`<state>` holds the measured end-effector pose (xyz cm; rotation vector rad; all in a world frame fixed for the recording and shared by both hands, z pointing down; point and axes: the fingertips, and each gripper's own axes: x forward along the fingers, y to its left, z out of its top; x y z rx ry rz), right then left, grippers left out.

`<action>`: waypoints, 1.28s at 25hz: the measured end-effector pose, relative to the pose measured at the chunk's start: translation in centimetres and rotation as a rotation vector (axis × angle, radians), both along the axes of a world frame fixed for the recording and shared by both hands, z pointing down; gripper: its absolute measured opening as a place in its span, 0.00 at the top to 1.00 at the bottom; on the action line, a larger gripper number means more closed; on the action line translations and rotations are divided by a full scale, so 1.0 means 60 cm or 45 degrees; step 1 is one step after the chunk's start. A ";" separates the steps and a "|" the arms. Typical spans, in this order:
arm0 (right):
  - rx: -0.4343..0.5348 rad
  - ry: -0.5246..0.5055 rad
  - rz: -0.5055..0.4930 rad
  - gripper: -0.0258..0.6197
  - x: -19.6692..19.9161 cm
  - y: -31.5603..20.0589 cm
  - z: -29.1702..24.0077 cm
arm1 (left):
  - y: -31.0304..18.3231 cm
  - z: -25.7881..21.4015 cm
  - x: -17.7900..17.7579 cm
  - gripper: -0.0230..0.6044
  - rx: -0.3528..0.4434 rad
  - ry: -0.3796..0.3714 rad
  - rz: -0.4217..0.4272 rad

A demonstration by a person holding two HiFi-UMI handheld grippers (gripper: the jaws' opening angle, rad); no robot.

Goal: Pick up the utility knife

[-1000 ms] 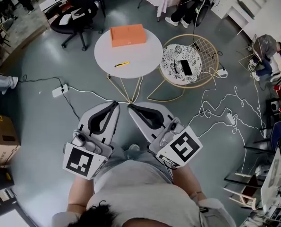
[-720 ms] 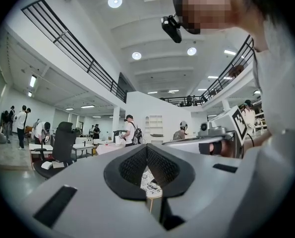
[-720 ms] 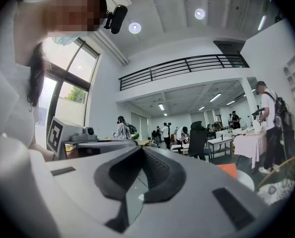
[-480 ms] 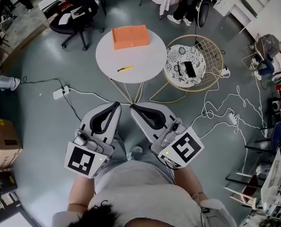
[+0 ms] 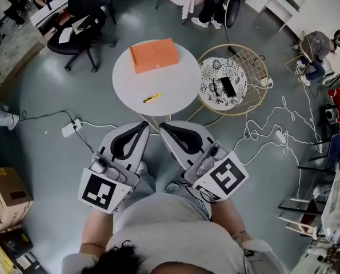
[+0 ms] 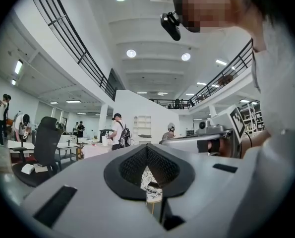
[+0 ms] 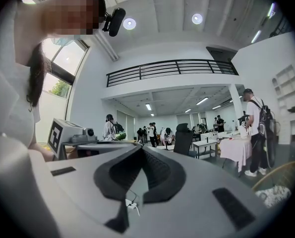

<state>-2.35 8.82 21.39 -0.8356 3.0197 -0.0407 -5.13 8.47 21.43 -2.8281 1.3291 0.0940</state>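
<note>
Over a grey floor stands a round white table (image 5: 175, 73). The knife (image 5: 152, 97) lies near its front edge, this side of an orange box (image 5: 154, 54), its long axis crosswise and slightly tilted. The left tongs (image 5: 143, 125) and right tongs (image 5: 163, 126) are clenched on nothing; the knife lies straight ahead between them, well apart, neither clearly nearer.

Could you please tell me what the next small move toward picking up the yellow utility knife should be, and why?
Probably carry the right gripper forward toward the utility knife, opening its jaws on the way: it and the left gripper are shut and short of the round table, where the knife lies untouched.
</note>
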 end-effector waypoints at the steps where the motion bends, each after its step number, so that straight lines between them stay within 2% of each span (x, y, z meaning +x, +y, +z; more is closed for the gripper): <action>1: 0.000 0.001 0.008 0.95 -0.008 -0.010 0.001 | -0.010 0.001 -0.006 0.95 -0.001 -0.001 0.013; 5: 0.005 0.003 0.044 0.95 -0.039 -0.048 -0.001 | -0.046 0.012 -0.033 0.95 -0.040 -0.026 0.061; 15: 0.039 0.040 0.137 0.95 -0.091 -0.103 -0.007 | -0.109 0.016 -0.089 0.95 -0.028 -0.004 0.156; 25: 0.005 0.072 0.233 0.95 -0.043 -0.162 0.013 | -0.166 0.041 -0.054 0.95 -0.071 -0.008 0.211; 32: -0.003 0.045 0.173 0.95 -0.026 -0.245 0.022 | -0.244 0.090 -0.033 0.95 -0.127 -0.078 0.151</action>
